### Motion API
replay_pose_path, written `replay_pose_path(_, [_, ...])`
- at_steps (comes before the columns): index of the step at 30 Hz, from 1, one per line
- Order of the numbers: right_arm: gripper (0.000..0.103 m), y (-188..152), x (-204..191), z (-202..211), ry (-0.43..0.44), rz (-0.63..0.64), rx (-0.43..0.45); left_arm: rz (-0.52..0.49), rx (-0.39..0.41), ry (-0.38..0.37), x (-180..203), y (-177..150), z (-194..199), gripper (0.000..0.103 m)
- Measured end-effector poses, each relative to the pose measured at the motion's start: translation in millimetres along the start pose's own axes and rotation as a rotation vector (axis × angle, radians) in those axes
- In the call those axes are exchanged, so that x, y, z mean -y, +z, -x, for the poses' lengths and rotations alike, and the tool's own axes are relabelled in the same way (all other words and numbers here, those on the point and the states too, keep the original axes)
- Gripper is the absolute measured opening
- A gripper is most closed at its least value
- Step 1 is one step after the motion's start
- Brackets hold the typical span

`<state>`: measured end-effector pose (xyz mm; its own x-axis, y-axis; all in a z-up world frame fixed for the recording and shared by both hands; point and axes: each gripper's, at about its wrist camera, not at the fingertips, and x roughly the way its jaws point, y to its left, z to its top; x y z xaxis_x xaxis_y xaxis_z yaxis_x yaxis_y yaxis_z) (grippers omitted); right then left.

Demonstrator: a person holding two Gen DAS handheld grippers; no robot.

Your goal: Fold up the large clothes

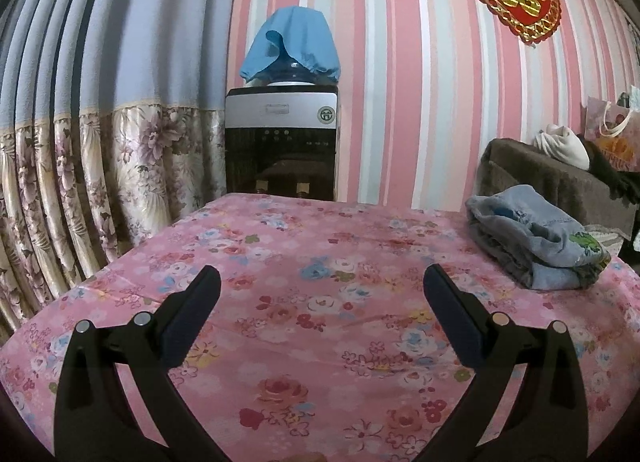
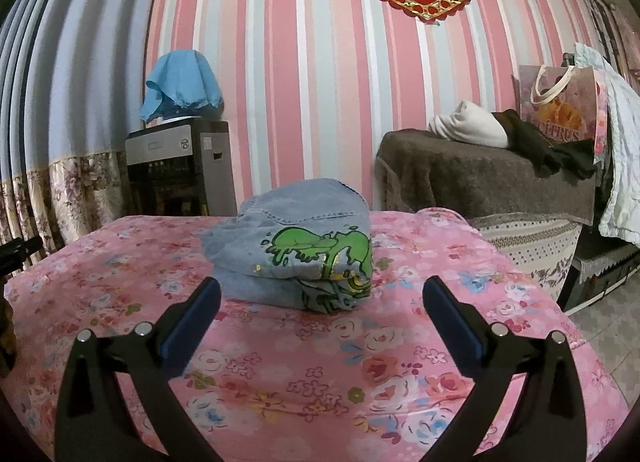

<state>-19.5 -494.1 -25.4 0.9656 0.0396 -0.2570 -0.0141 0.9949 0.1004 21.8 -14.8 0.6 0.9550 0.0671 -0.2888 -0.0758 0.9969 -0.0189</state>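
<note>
A folded light-blue denim garment [image 2: 296,246] with a green cartoon print lies as a compact bundle on the pink floral bed sheet [image 2: 320,374]. My right gripper [image 2: 322,294] is open and empty, just in front of the bundle, not touching it. In the left wrist view the same bundle [image 1: 532,242] lies at the far right of the bed sheet [image 1: 280,302]. My left gripper [image 1: 322,282] is open and empty over bare sheet, well to the left of the bundle.
A water dispenser [image 1: 280,142] with a blue cloth on top stands against the striped wall beyond the bed. A floral curtain [image 1: 100,162] hangs at left. At right, a brown-covered piece of furniture [image 2: 480,178] holds clothes and a gift bag [image 2: 560,110].
</note>
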Motion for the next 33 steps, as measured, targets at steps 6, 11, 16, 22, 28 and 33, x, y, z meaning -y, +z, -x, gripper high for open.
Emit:
replay_pose_path(6, [0.101,0,-1,3,0.001,0.002,0.003,-0.024,0.007,0.009,5,0,2,0.100])
replay_pose_path(11, [0.101,1,-2,1,0.002,0.002,0.003,-0.029,0.002,0.002,7,1,1,0.100])
replay_pose_path(16, [0.101,2,-2,-1,0.003,-0.002,0.002,-0.040,0.010,0.011,9,0,3,0.100])
replay_pose_path(22, [0.101,1,-6,3,-0.003,0.009,0.009,-0.075,0.003,-0.006,17,0,3,0.100])
replay_pose_path(28, [0.101,0,-8,3,-0.005,0.016,0.001,-0.063,0.003,0.005,15,0,2,0.100])
replay_pose_path(33, [0.101,0,-8,3,-0.004,0.016,0.001,-0.053,-0.009,0.010,12,0,0,0.100])
